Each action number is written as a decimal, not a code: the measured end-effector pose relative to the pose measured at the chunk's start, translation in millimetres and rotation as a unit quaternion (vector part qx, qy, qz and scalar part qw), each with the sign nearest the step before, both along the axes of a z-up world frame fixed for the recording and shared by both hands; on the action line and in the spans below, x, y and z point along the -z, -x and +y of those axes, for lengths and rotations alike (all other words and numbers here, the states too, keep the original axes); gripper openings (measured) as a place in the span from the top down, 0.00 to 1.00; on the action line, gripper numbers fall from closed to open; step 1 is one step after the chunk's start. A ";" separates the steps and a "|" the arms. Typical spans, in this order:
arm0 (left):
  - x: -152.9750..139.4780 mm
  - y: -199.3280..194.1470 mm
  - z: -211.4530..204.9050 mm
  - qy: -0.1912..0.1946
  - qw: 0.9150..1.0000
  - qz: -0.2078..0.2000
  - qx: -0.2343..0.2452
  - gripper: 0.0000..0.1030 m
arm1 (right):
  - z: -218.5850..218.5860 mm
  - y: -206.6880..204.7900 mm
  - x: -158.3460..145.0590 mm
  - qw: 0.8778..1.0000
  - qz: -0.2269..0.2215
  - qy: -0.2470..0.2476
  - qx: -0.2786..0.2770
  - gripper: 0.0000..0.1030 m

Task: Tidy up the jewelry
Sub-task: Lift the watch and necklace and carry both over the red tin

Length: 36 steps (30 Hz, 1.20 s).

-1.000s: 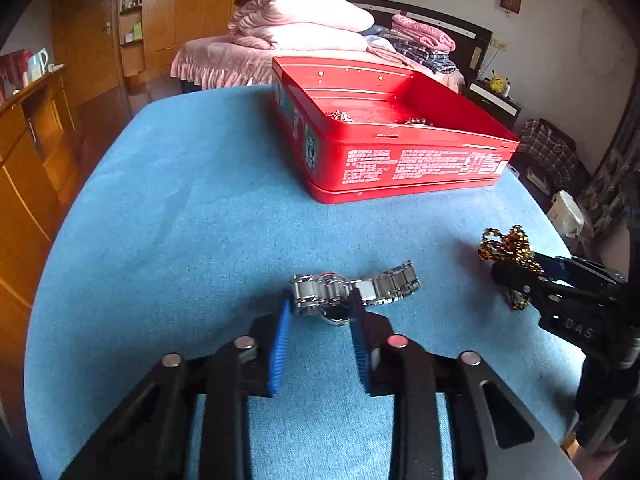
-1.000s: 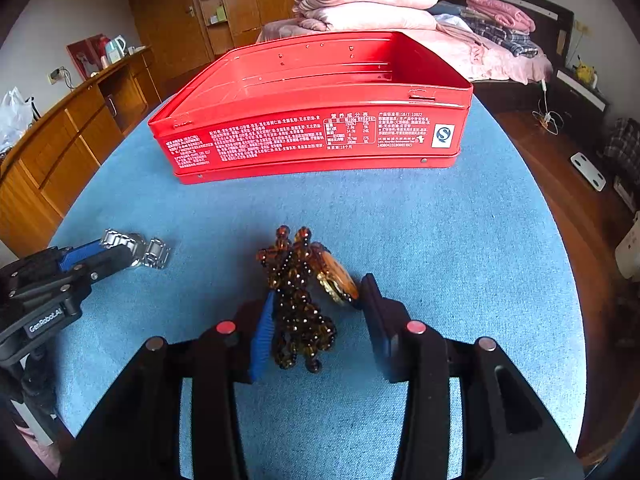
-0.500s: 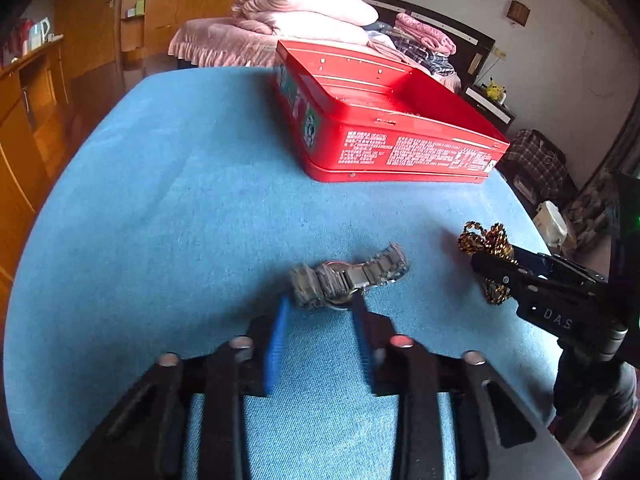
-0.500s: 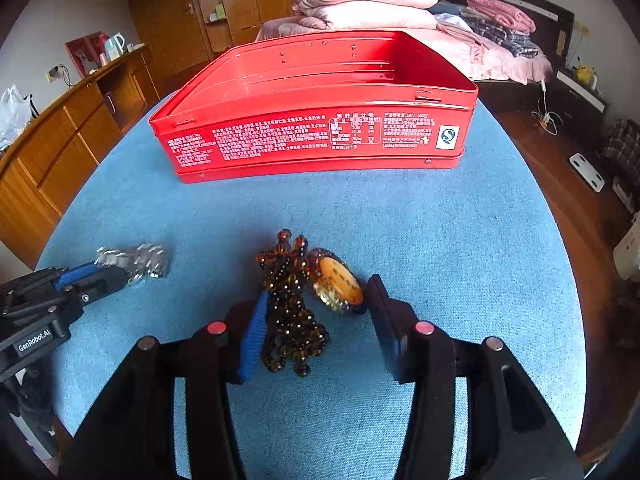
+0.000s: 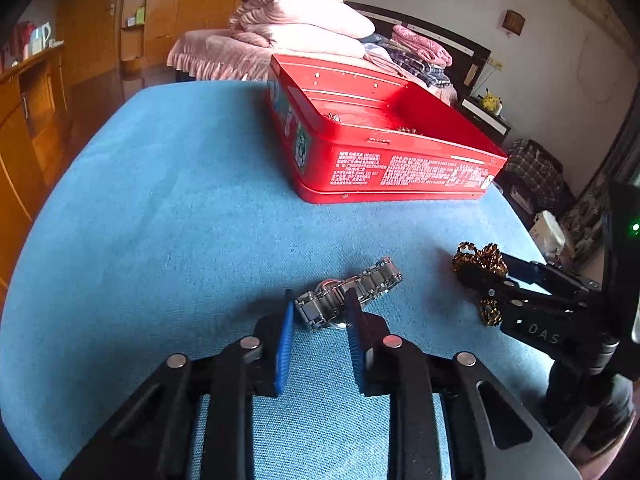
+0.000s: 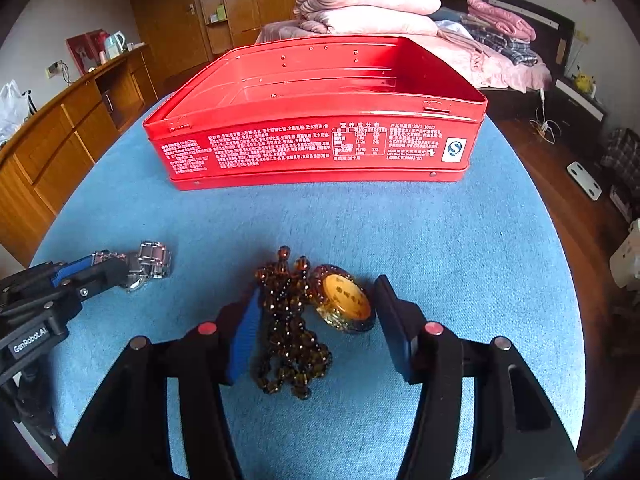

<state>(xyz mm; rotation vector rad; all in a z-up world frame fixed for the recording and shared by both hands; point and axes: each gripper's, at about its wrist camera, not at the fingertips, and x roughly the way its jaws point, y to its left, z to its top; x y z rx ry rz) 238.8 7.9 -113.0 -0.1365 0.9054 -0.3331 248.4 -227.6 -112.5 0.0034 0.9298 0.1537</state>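
**Steel watch and amber beads sit between my grippers, red tin close by**

Blue cloth covers the round table (image 6: 460,240) where I have both tools down at once. My left gripper (image 5: 318,320) straddles one end of a silver metal-link wristwatch (image 5: 350,294); its blue-padded fingers (image 5: 285,336) stand just beside the band on either side, and I cannot tell whether they are pinching it or only framing it. My right gripper (image 6: 316,312) is spread wide around a heap of dark amber bead strands (image 6: 288,328) with a round gold medallion (image 6: 346,298) lying against them; the left pad touches the beads, the right pad stands apart from the medallion. Both pieces rest on the cloth, near each other, with nothing lying between them and the long red rectangular metal tin (image 6: 320,148) farther out on the table. That tin stands open, white print across its front wall. From the left wrist view I see a little silvery and gold jewelry (image 5: 408,130) on its floor, too small to name; from the right wrist view the front wall hides the contents. Beyond the table, folded pink bedding (image 6: 368,8) is stacked on a bed, and a wooden sideboard (image 6: 60,136) runs along the left.
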 end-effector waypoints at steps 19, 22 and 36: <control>0.9 0.8 -17.3 -0.015 1.000 -0.020 -0.005 0.80 | -1.3 2.9 -2.0 1.000 -0.007 -0.001 0.010 0.76; -1.9 3.3 -14.3 0.000 1.000 -0.024 -0.005 0.81 | -6.7 7.6 -3.4 1.000 -0.007 -0.015 0.011 0.76; -41.6 15.0 -6.6 0.044 0.996 -0.074 -0.011 0.84 | -18.4 21.6 -35.8 0.999 -0.031 -0.044 0.007 0.76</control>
